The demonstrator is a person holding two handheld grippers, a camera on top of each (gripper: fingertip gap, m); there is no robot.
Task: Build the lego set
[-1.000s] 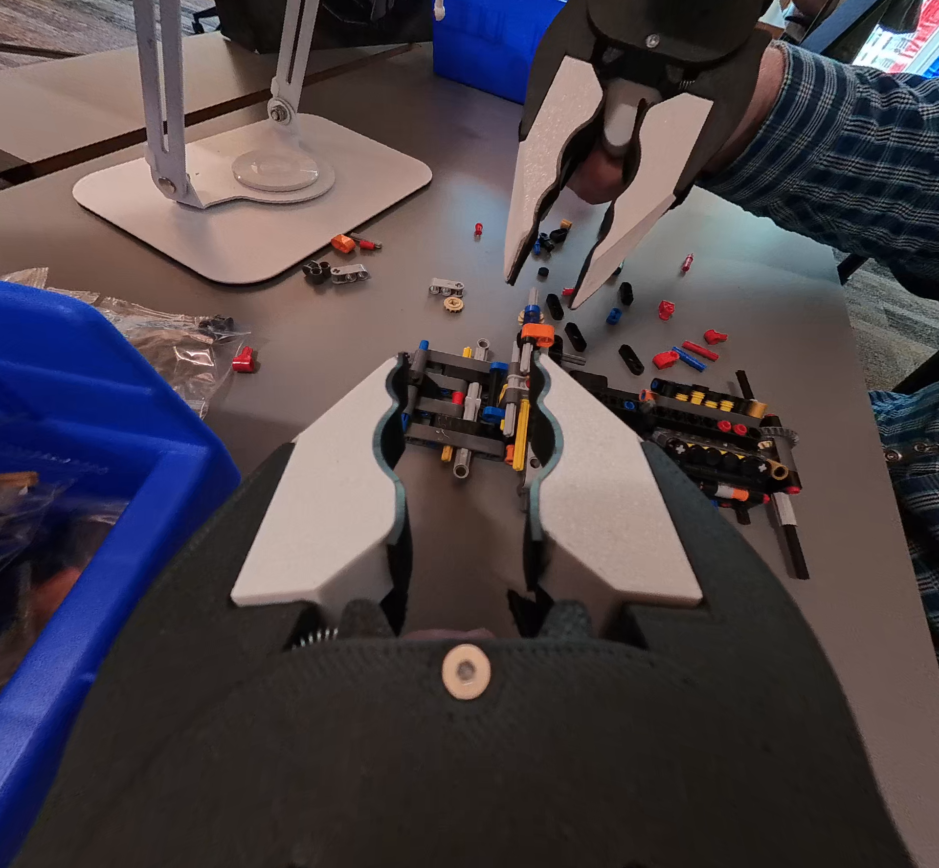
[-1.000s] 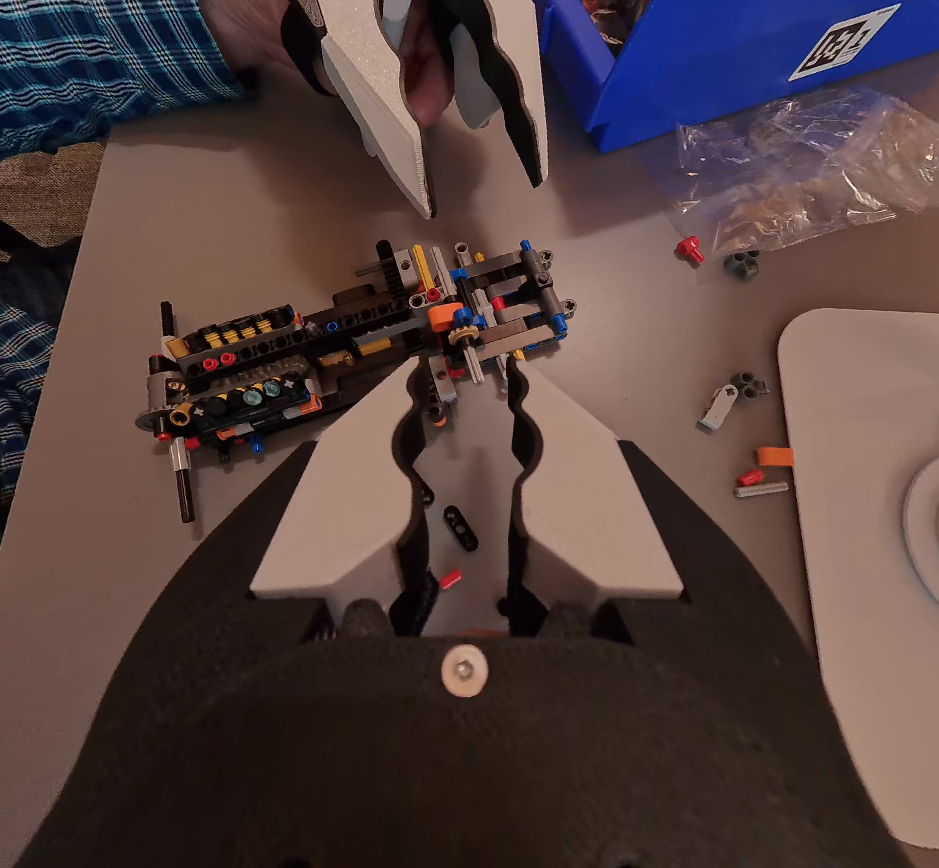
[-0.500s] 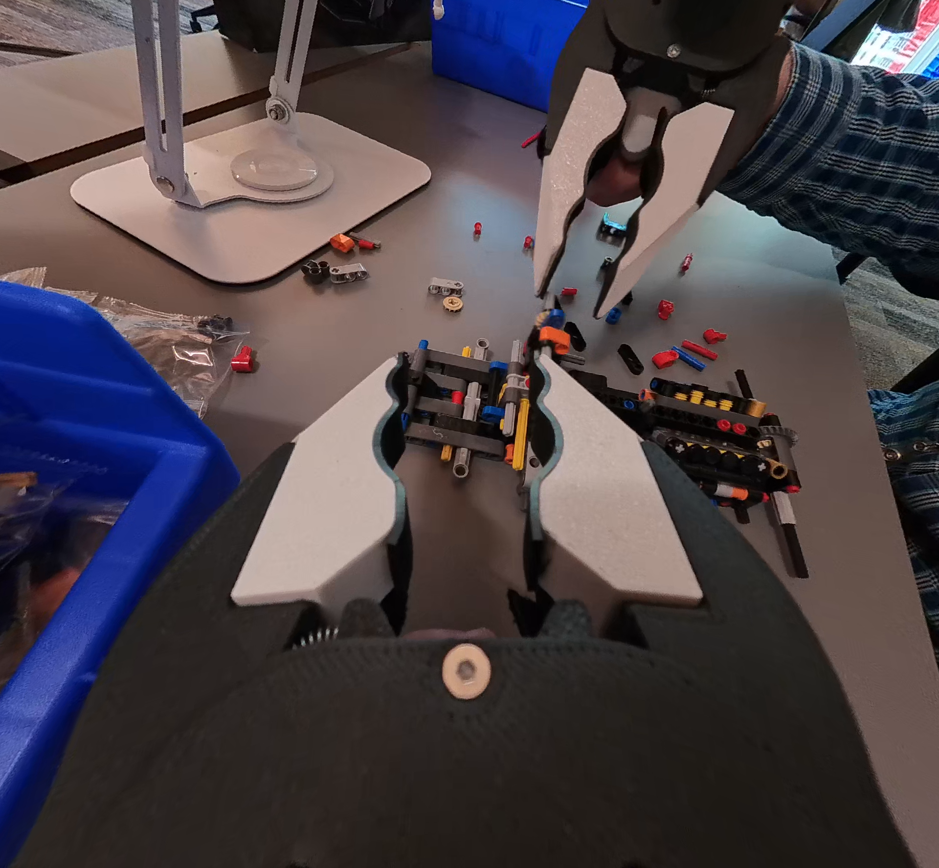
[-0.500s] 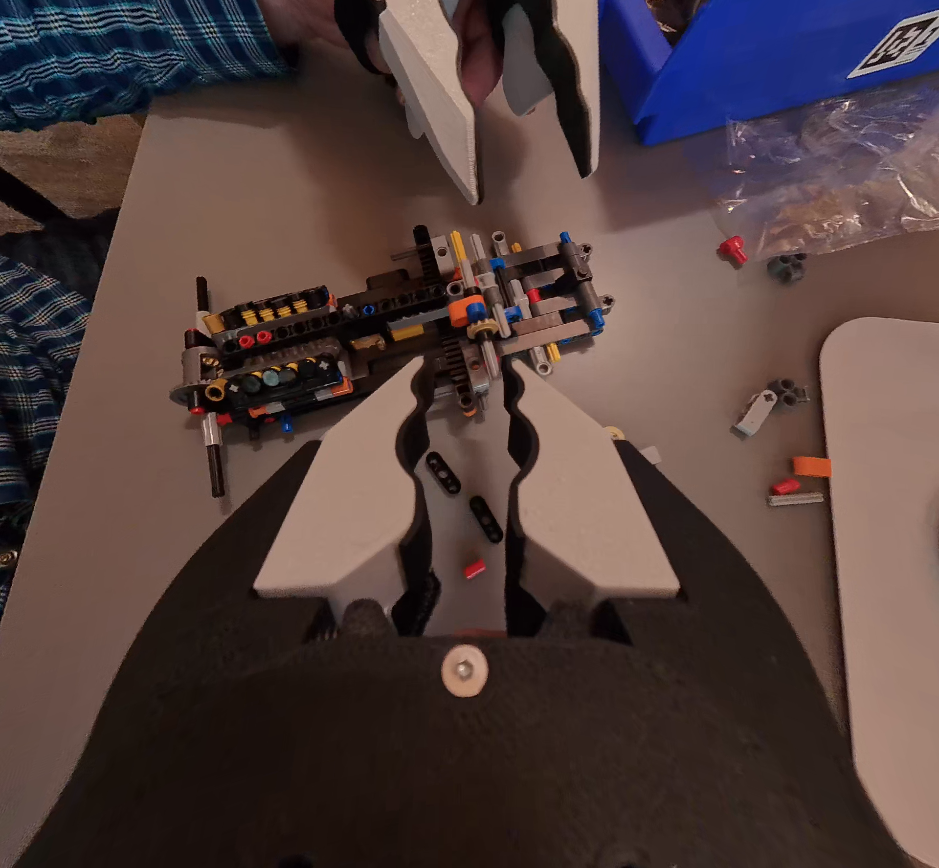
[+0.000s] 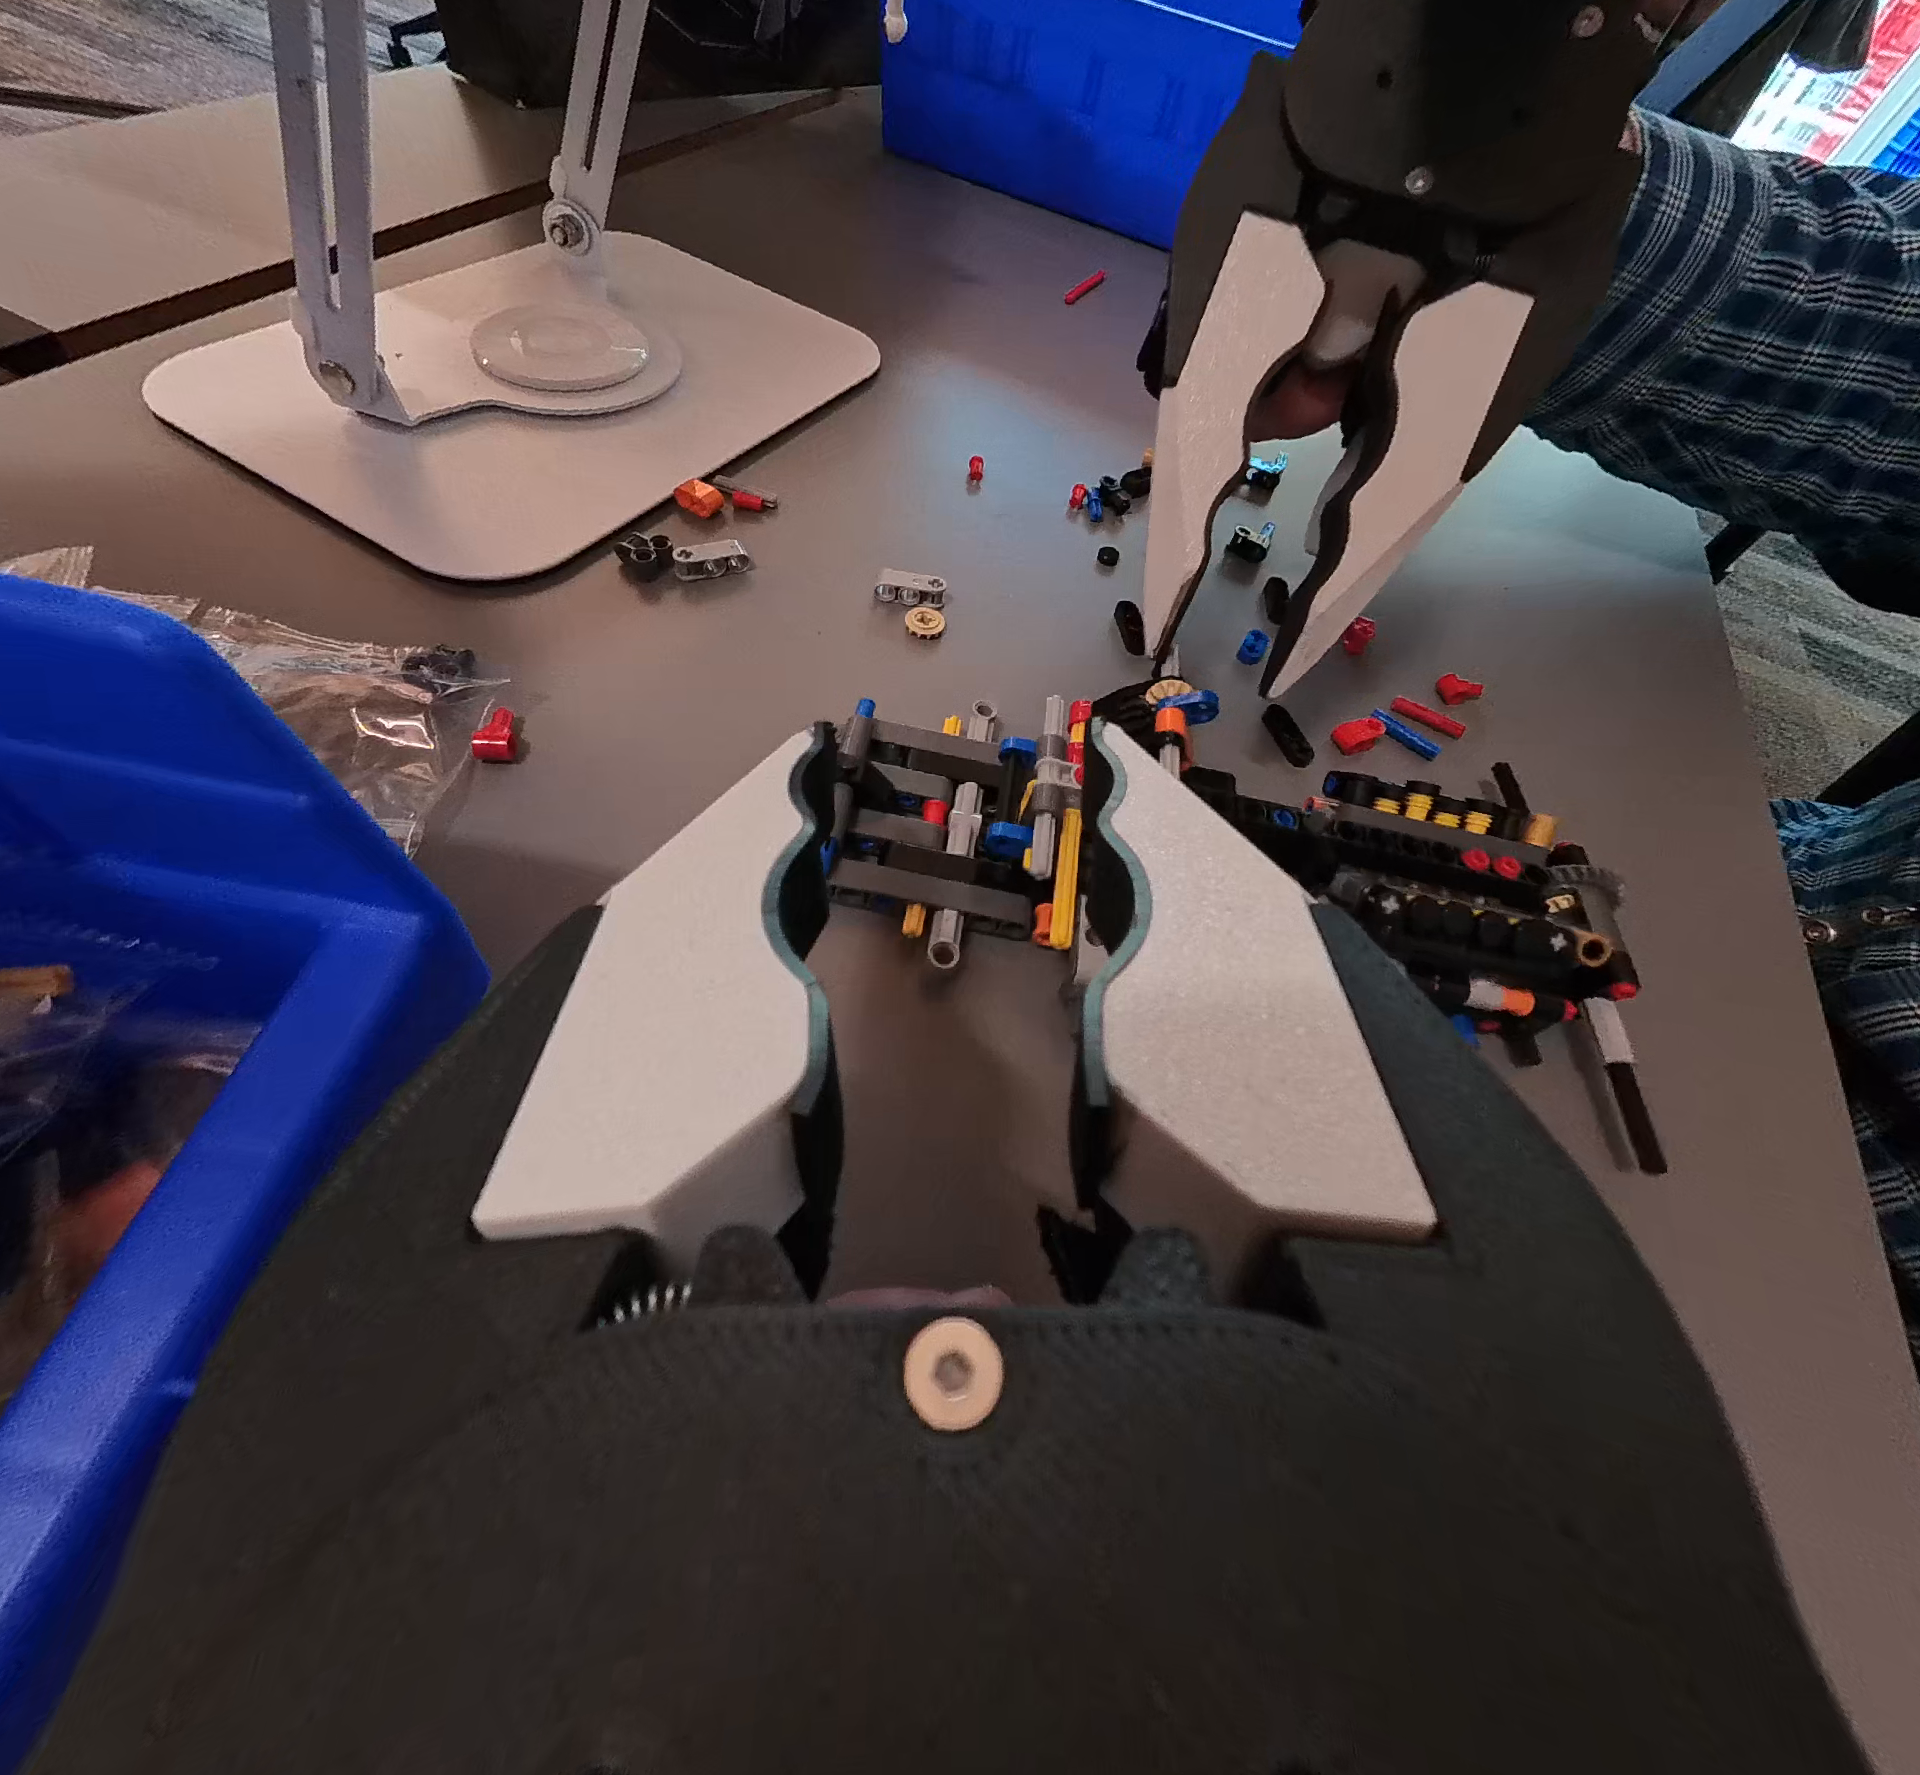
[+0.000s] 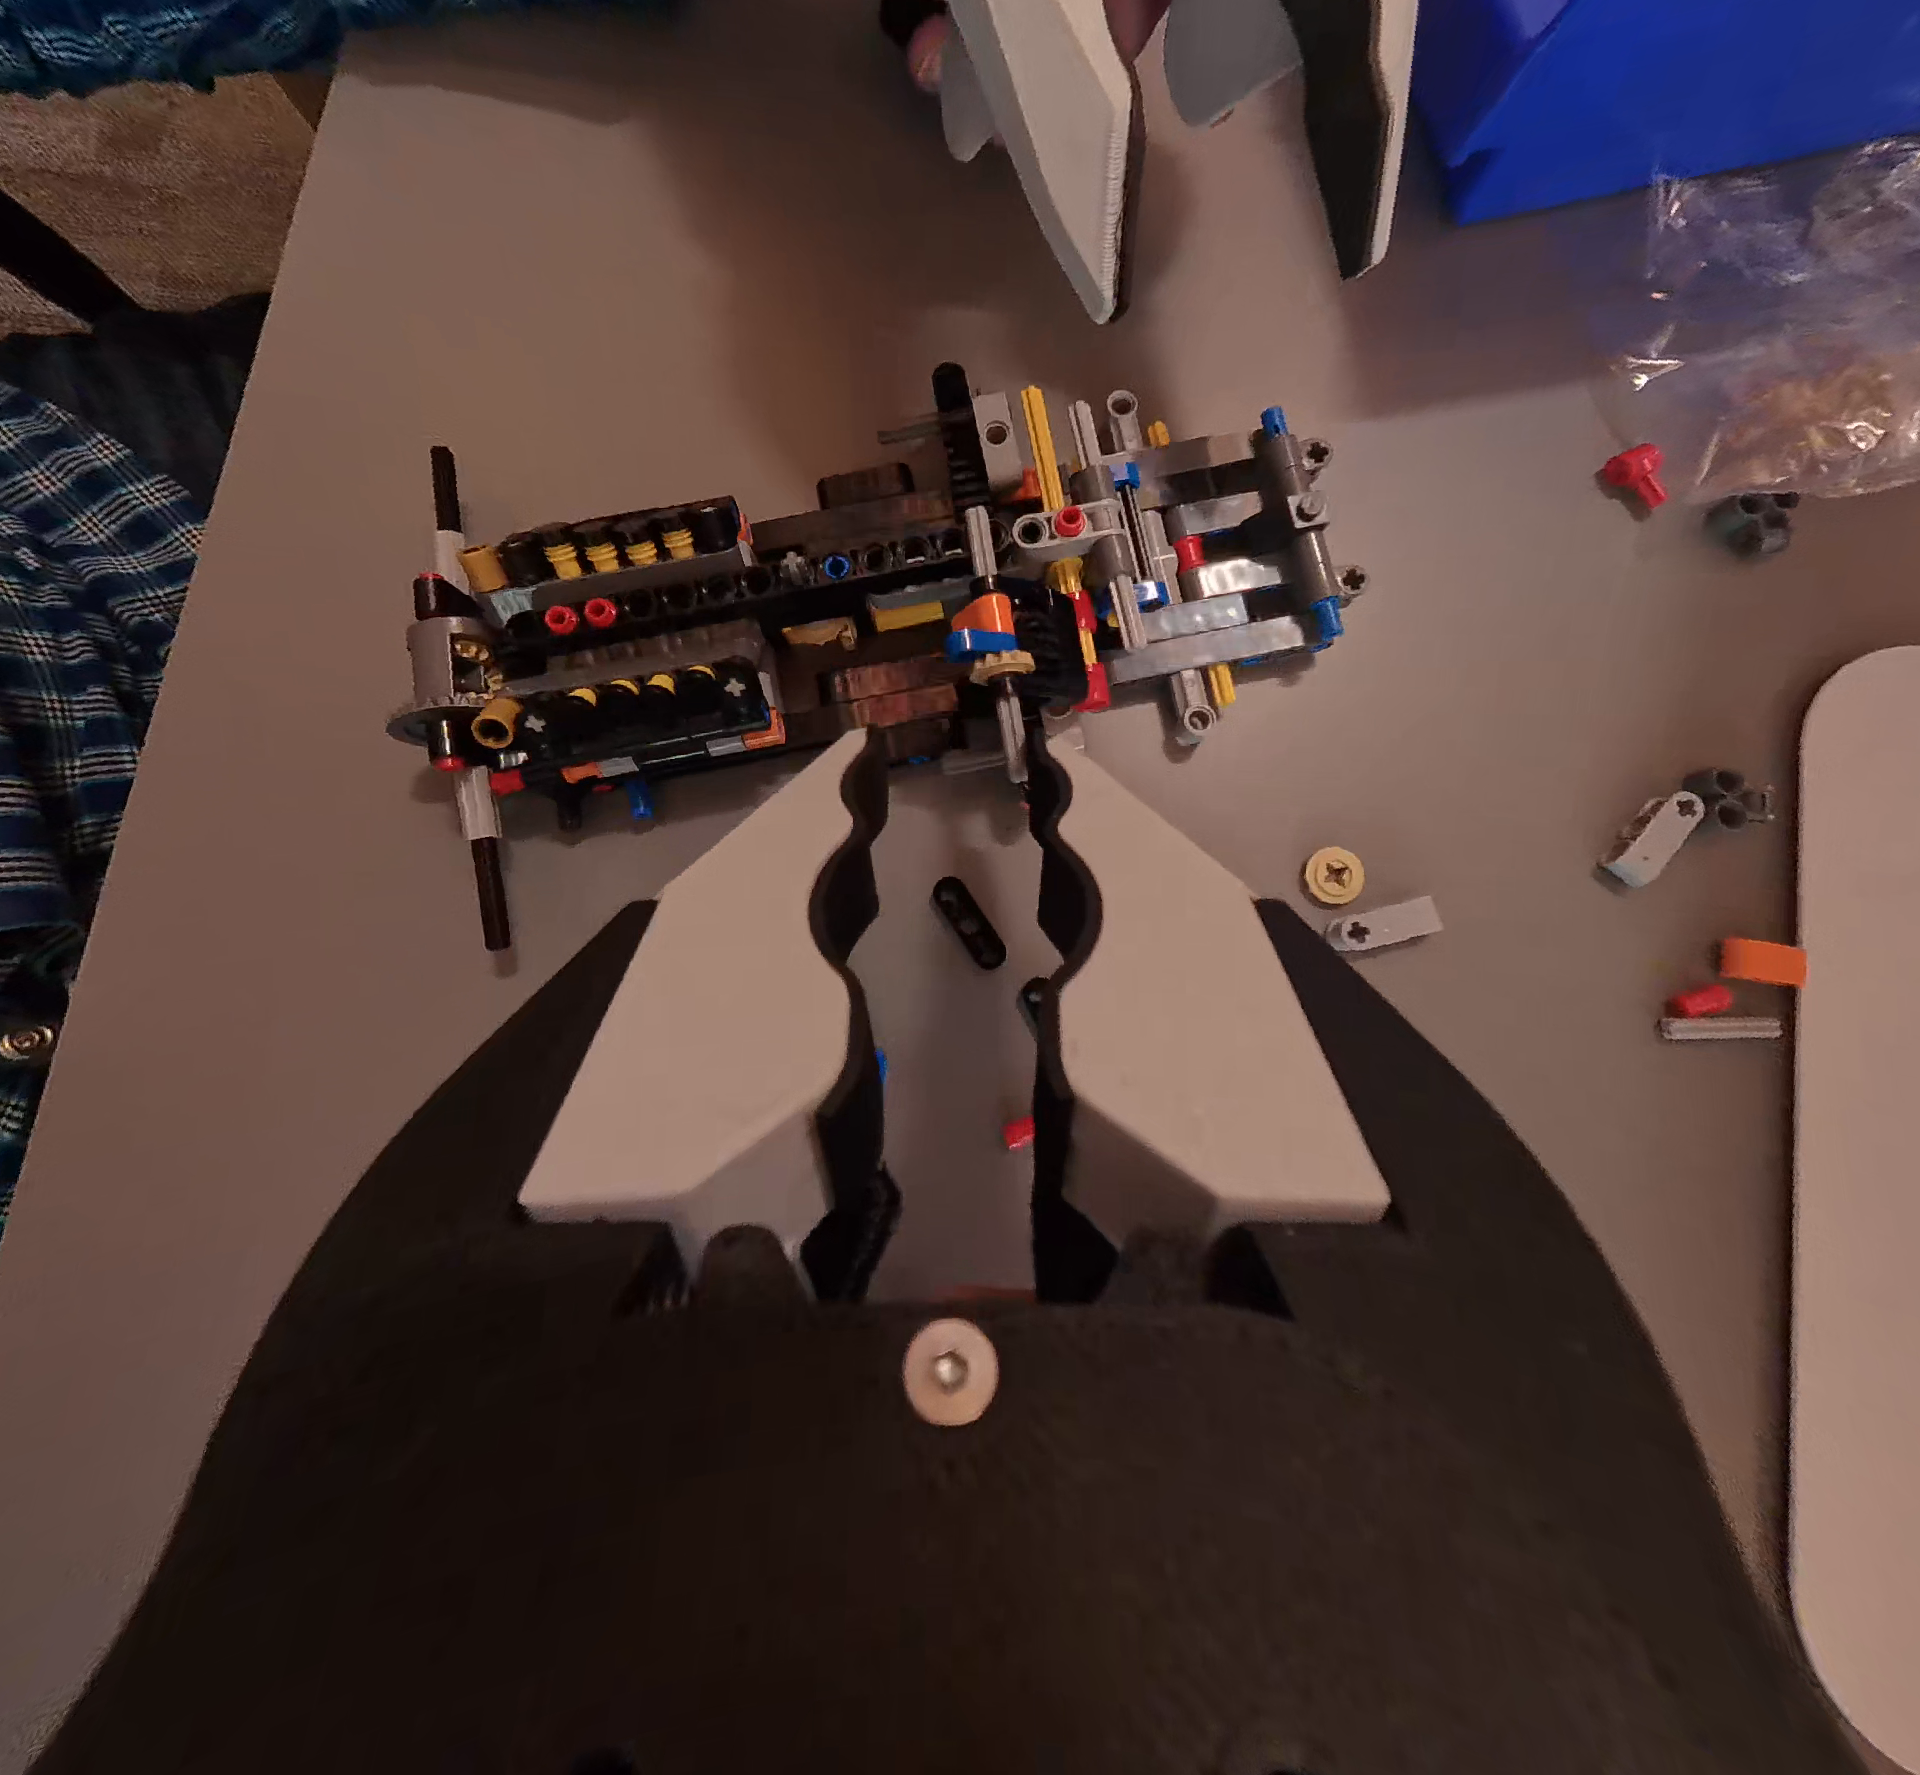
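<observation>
A long Lego Technic model [image 6: 727, 603] lies on the grey table, with a black beam body and a grey frame end [image 5: 914, 821]. A grey axle carrying an orange connector and a tan gear [image 6: 992, 624] stands out of its middle. My left gripper [image 5: 956, 749] is open, its tips on either side of the grey frame end. In the right wrist view it [image 6: 1231, 291] hangs over the model's far side. My right gripper [image 6: 951, 749] is open, with one fingertip [image 6: 1039, 749] at the end of the axle. In the left wrist view it [image 5: 1216, 676] points down just behind the model.
A blue bin [image 5: 156, 894] and a clear plastic bag [image 5: 353, 697] are at my left. A white stand base [image 5: 499, 437] and a second blue bin [image 5: 1039, 84] stand behind. Loose small pieces [image 5: 1392, 728] lie scattered around the model. A plaid sleeve [image 5: 1766, 354] is near the table's right edge. The left tips stand about 20 centimeters off the white stand base [image 5: 499, 437].
The right gripper has moved up to the model and lowered its tip to the axle. The axle with the orange connector has shifted sideways. The left gripper and the model have stayed in place.
</observation>
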